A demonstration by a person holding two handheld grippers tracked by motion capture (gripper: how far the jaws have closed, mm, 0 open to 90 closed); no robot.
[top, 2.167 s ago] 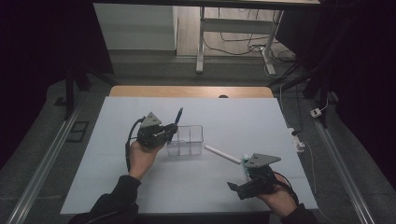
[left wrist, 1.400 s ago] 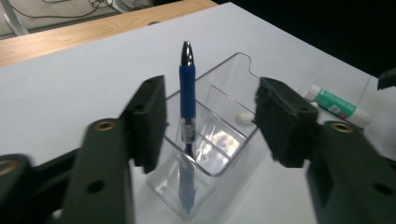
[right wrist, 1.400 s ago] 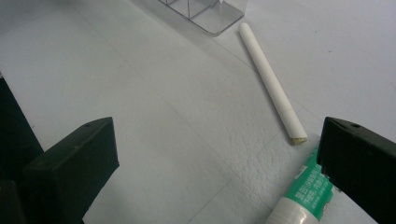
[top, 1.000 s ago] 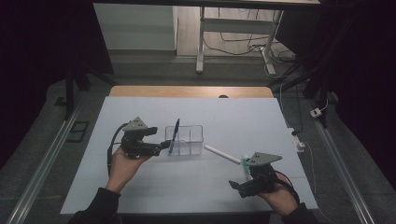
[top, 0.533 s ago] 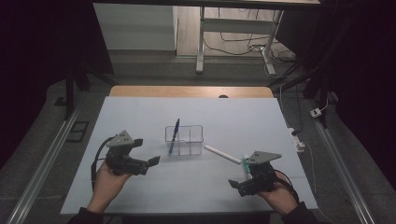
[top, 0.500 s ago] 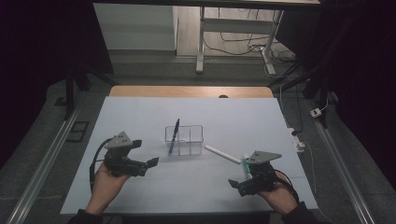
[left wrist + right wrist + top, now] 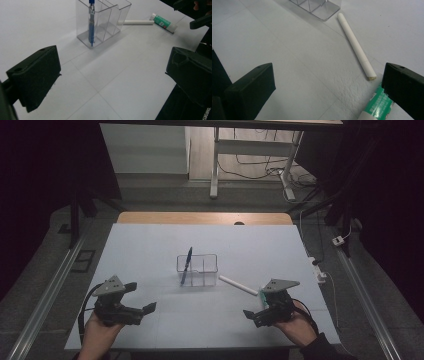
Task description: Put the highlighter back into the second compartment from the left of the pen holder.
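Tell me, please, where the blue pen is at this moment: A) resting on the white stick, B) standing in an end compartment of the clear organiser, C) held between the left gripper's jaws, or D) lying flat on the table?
B: the blue pen stands, slightly tilted, in an end compartment of the clear organiser, apart from both grippers.

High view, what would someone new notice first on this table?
Mid-table stands a clear holder with a blue pen upright in its left compartment. To its right lie a white stick and a green-labelled tube, by the open right gripper. The left gripper waits open at the near left.
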